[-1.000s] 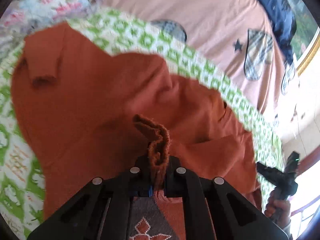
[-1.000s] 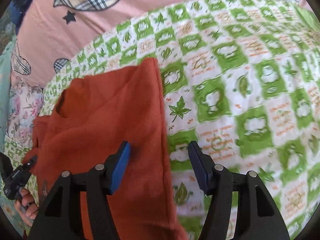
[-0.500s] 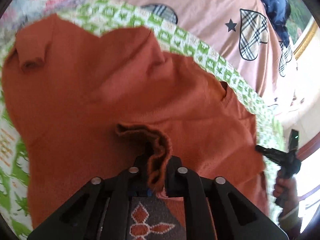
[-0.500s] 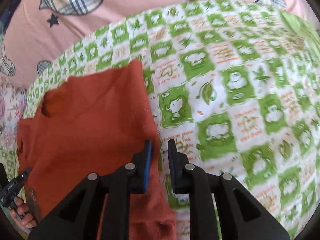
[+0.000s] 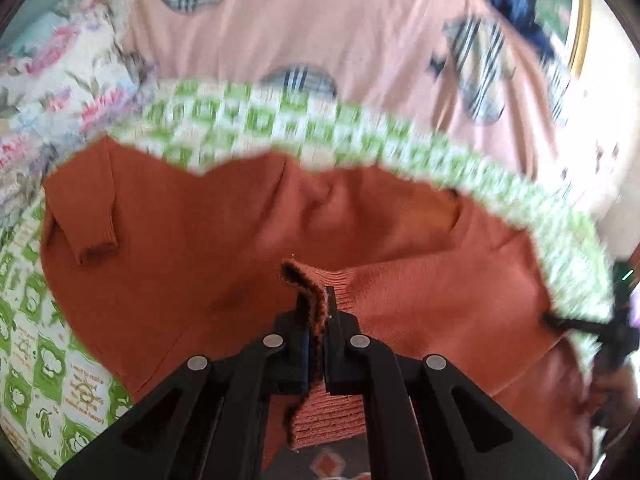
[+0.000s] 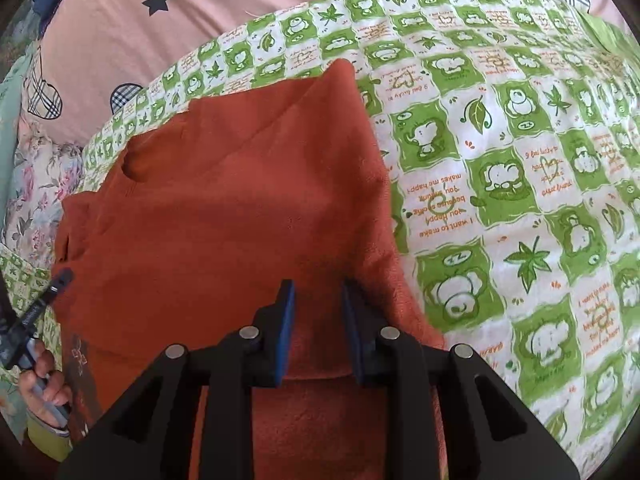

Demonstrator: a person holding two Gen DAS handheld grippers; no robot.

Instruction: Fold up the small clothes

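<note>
Rust-orange sweater point(image 6: 224, 216) lies spread on green-checked blanket point(image 6: 520, 184); left tongs point(image 5: 316, 320) clamped on ribbed cuff point(image 5: 308, 296), likely to carry the sleeve inward; right tongs point(image 6: 316, 312) opening above the side edge, nothing pinched; pink bedsheet point(image 5: 360, 32) beyond.

Left gripper point(image 5: 316, 320) clamped tight, right gripper point(image 6: 318, 312) opening
</note>
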